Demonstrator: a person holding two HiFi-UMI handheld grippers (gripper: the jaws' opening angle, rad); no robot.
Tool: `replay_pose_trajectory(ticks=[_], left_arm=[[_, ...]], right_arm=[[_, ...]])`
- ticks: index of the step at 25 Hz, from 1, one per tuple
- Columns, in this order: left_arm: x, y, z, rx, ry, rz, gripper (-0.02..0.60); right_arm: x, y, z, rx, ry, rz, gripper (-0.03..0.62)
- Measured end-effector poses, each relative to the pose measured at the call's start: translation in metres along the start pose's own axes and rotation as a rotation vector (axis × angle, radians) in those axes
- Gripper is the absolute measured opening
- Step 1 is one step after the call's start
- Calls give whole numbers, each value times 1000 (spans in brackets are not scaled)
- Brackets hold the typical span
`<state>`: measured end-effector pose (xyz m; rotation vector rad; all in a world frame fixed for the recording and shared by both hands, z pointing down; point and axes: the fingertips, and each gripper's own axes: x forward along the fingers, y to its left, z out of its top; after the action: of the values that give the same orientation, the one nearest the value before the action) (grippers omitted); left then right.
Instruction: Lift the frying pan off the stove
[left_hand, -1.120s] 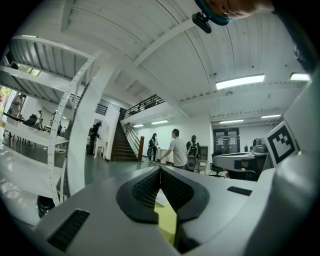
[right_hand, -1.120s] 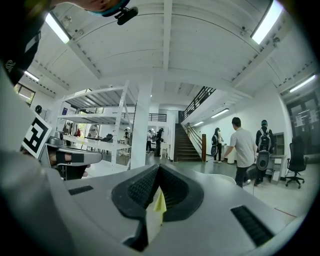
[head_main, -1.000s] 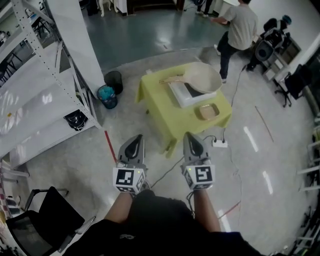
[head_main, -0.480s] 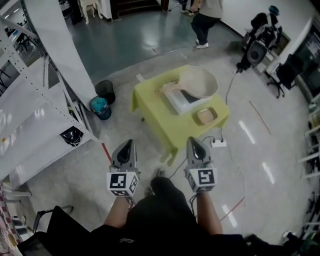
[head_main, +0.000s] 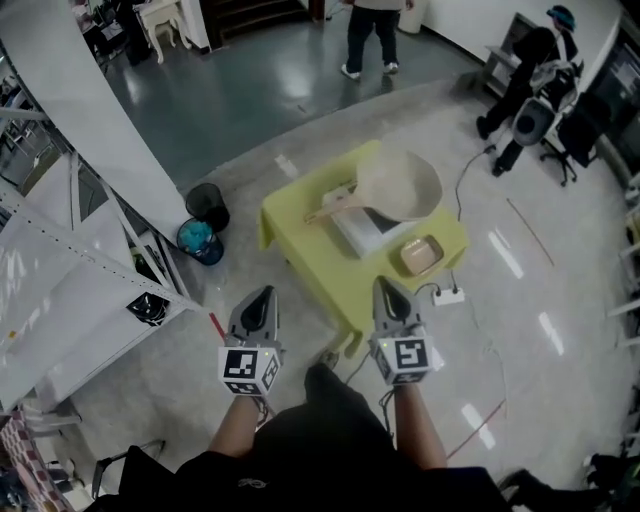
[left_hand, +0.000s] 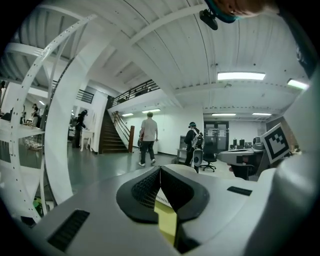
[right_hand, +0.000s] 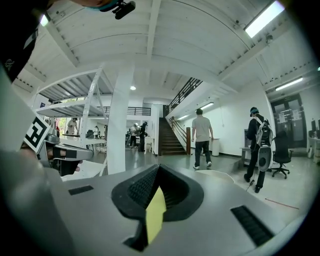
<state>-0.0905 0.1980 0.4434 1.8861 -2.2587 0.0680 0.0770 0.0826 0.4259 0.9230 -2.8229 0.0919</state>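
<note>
A beige frying pan (head_main: 400, 184) with a wooden handle rests on a white stove (head_main: 362, 222) on a low yellow table (head_main: 330, 265), ahead in the head view. My left gripper (head_main: 260, 296) and right gripper (head_main: 386, 288) are held side by side well short of the table, both shut and empty. In the left gripper view the left gripper's tips (left_hand: 160, 169) meet, with the pan's rim (left_hand: 185, 170) just above them. In the right gripper view the right gripper's tips (right_hand: 159, 167) meet too, with the pan's rim (right_hand: 217, 174) to the right behind them.
A small tan dish (head_main: 418, 255) sits on the table beside the stove. A power strip (head_main: 447, 295) and cables lie on the floor by the table. A white shelving frame (head_main: 90, 270) and two bins (head_main: 200, 240) stand left. A person (head_main: 370, 30) walks beyond the table; another stands far right.
I have come nearer the table, which sits lower and more central in the head view. The walking person has moved left along the back. Both grippers stay shut.
</note>
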Motion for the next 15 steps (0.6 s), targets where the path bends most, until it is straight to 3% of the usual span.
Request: replay_pose_trajectory(ticks=[8, 15], left_arm=[[96, 27, 9, 19, 74, -28, 44], [153, 12, 1, 43, 111, -88, 44]], right_arm=[[68, -64, 0, 31, 30, -62, 16], [98, -99, -25, 73, 54, -79, 16]])
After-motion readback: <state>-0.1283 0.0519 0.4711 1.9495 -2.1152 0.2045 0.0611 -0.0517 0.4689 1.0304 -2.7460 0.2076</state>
